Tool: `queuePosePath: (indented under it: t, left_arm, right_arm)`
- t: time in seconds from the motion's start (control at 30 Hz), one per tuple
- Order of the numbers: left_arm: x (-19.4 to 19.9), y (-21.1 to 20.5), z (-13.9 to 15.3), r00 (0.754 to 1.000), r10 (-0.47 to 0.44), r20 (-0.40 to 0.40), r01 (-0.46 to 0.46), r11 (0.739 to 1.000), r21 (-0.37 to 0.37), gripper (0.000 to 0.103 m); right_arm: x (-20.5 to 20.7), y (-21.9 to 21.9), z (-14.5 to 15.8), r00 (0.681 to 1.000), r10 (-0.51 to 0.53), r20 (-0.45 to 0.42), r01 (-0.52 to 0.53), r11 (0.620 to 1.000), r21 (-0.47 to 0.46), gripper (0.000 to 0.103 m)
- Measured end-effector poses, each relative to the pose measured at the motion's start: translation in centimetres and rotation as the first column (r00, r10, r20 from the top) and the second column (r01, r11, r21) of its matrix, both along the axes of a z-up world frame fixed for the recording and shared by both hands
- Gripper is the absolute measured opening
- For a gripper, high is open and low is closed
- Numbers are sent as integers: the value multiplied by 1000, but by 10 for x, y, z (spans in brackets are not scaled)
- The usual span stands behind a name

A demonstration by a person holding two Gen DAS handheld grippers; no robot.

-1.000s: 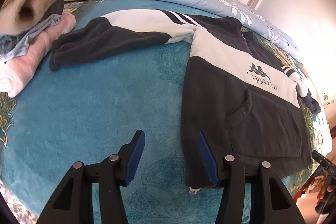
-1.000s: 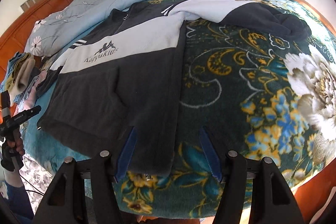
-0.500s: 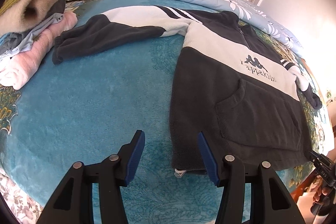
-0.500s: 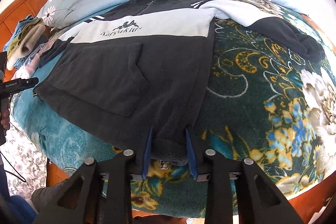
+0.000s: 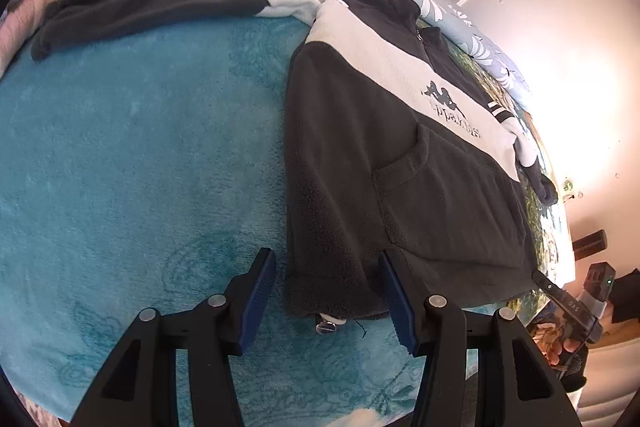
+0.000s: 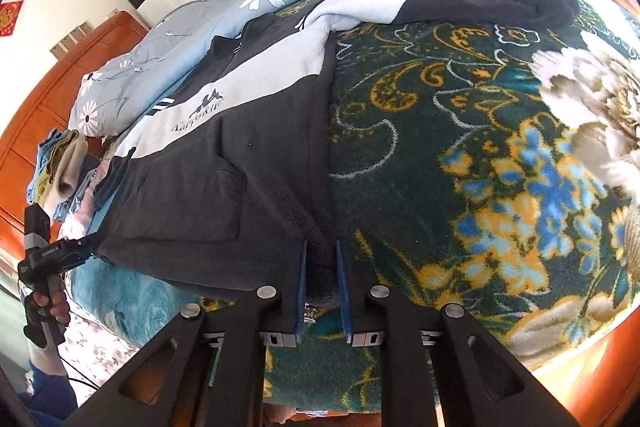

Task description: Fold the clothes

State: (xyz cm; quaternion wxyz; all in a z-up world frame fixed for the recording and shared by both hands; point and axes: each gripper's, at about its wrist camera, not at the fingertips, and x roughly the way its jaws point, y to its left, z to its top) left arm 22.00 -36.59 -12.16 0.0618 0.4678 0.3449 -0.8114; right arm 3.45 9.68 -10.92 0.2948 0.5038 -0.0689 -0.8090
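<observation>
Clamping the one sweatshirt [image 6: 224,195] hem corner, right tongs [image 6: 320,267] show in their view only; left tongs [image 5: 326,291] stand apart astride the other corner.

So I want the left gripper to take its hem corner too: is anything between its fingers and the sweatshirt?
Nothing visible. The left gripper is open with the sweatshirt's hem corner lying between its fingers on the blanket. The right gripper is shut on the opposite corner.
</observation>
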Motion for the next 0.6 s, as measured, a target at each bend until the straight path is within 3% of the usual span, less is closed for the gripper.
queuePosePath:
  t: [0.2, 0.33, 0.47, 0.6]
  left_arm:
    - [1, -10, -9, 999, -2, -48, 7, 994, 111, 57]
    - [1, -17, -12, 998, -3, -55, 11, 990, 139, 57]
    - [-7, -14, -14, 998, -43, -42, 49, 990, 135, 57]
    - [-8, -21, -19, 996, -34, -82, 52, 974, 219, 57]
  right_arm:
    - [-6, 2, 2, 999, 16, 28, -15, 998, -58, 17]
    - [-13, 14, 1, 997, -30, 66, 39, 989, -143, 49]
    - [-24, 18, -12, 986, -65, 155, 97, 973, -210, 51]
    - [-29, 11, -17, 979, -80, 186, 126, 960, -251, 52]
